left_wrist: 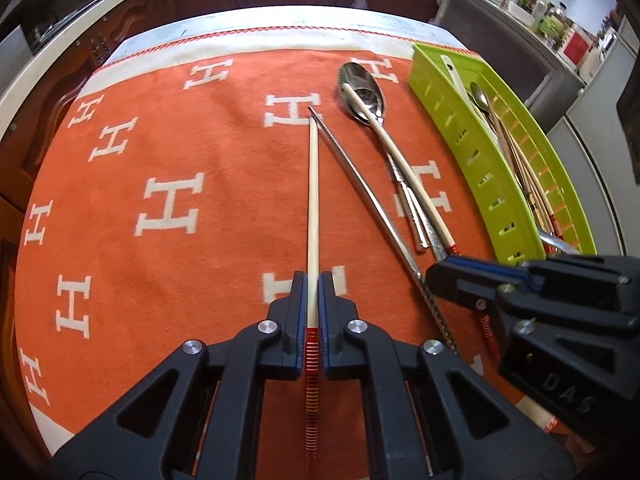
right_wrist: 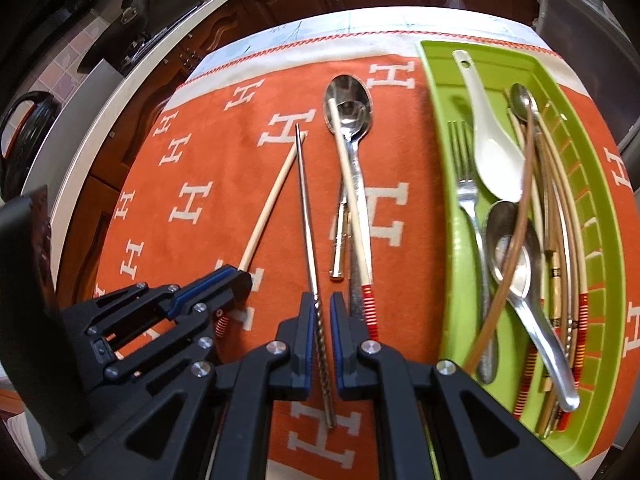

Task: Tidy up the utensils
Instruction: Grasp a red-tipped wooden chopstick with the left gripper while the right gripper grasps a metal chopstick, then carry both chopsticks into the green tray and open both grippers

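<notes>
Orange cloth (left_wrist: 168, 152) with white H marks covers the surface; everything I handle lies on it.

Left to right:

1. Left tool (left_wrist: 313, 312): I have it clamped on a wooden chopstick (left_wrist: 313, 200), pads pressing just above its red-banded end. The stick's long axis runs straight ahead of this tool, tip away from me.
2. Right tool (right_wrist: 321, 332): I have it closed on a metal chopstick (right_wrist: 306, 216), gripped at its twisted end. This axis also runs forward. The two tips nearly meet far out, so the sticks form a narrow V.
3. Loose group, just right of the metal chopstick: a large steel spoon (right_wrist: 349, 108), bowl away from me, with a second wooden chopstick (right_wrist: 352, 208) laid across it and a short metal handle (right_wrist: 340, 240) beside it.
4. Green tray (right_wrist: 452, 240), furthest right, already holding a fork, spoons, a white ladle spoon and several chopsticks, all lying lengthwise.

Governing relation: the tray lies to the right of both tools, and its long axis roughly matches both held sticks. The right tool is the nearer one, with only the loose group between it and the tray wall. I judge that it should travel first, lifting clear of the spoon, with little rotation needed. The left tool must cross further.
</notes>
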A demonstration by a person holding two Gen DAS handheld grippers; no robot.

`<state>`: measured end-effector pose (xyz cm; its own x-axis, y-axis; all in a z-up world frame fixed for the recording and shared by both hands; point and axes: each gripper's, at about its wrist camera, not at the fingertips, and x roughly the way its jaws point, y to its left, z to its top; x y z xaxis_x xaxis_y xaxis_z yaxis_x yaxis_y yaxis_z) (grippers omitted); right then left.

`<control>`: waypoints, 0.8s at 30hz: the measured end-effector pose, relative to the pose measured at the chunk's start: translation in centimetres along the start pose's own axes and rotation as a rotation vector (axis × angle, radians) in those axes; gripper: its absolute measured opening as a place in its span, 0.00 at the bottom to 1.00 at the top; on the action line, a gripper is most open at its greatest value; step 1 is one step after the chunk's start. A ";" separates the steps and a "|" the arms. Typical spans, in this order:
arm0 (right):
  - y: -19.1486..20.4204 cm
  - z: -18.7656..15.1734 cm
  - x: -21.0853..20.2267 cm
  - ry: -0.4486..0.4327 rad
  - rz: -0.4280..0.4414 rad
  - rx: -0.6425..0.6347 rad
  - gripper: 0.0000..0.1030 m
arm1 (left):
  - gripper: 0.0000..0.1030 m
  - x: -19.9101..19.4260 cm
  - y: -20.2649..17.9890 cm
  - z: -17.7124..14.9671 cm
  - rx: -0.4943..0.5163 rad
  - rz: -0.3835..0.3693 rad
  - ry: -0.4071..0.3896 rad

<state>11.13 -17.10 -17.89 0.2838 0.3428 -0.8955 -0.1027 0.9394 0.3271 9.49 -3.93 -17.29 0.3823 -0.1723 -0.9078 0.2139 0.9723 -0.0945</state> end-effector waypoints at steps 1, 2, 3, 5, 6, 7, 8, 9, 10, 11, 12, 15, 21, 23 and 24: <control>0.2 0.0 0.3 0.008 -0.001 -0.007 0.07 | 0.03 -0.1 0.1 -0.1 -0.006 0.000 -0.001; 0.4 0.0 0.5 0.014 -0.003 -0.011 0.07 | 0.03 -0.2 0.4 -0.1 -0.012 -0.001 -0.001; 0.6 0.0 1.0 0.023 -0.009 -0.020 0.07 | 0.03 -0.3 0.6 -0.1 -0.019 -0.001 -0.002; 0.9 0.0 1.5 0.033 -0.026 -0.030 0.07 | 0.03 -0.3 1.0 0.0 -0.029 -0.003 -0.002; 1.1 0.0 1.6 0.019 -0.029 -0.038 0.08 | 0.03 -0.3 1.2 0.0 -0.034 -0.004 -0.001; 1.2 0.1 1.7 0.021 -0.035 -0.045 0.08 | 0.03 -0.3 1.5 -0.1 -0.042 -0.006 0.000; 1.4 0.2 1.7 0.017 -0.039 -0.048 0.08 | 0.03 -0.3 1.6 -0.1 -0.046 -0.006 0.000; 1.6 0.2 1.8 0.015 -0.046 -0.054 0.08 | 0.03 -0.3 1.8 -0.1 -0.050 -0.006 -0.001; 1.7 0.2 1.8 0.011 -0.052 -0.059 0.08 | 0.03 -0.4 2.0 -0.1 -0.055 -0.007 -0.002; 1.8 0.2 1.9 0.006 -0.062 -0.066 0.08 | 0.03 -0.4 2.1 -0.2 -0.060 -0.007 -0.003; 2.0 0.2 1.9 0.002 -0.070 -0.072 0.08 | 0.03 -0.5 2.2 -0.2 -0.064 -0.007 -0.004; 2.8 0.0 2.0 -0.013 -0.107 -0.114 0.08 | 0.03 -0.6 2.3 -0.1 -0.075 -0.008 -0.008; 3.0 -0.4 1.9 -0.034 -0.132 -0.133 0.06 | 0.03 -1.0 2.3 -0.4 -0.076 -0.004 -0.012; 2.8 -0.6 1.5 -0.041 -0.114 -0.124 0.05 | 0.03 -1.3 2.2 -0.3 -0.073 -0.003 -0.018; 2.8 -0.7 1.2 -0.047 -0.104 -0.120 0.05 | 0.03 -1.6 2.1 -0.3 -0.070 -0.002 -0.024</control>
<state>10.51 -14.01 -18.27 0.3427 0.2461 -0.9066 -0.1828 0.9641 0.1926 9.01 -1.55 -16.14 0.4036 -0.1774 -0.8976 0.1517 0.9804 -0.1256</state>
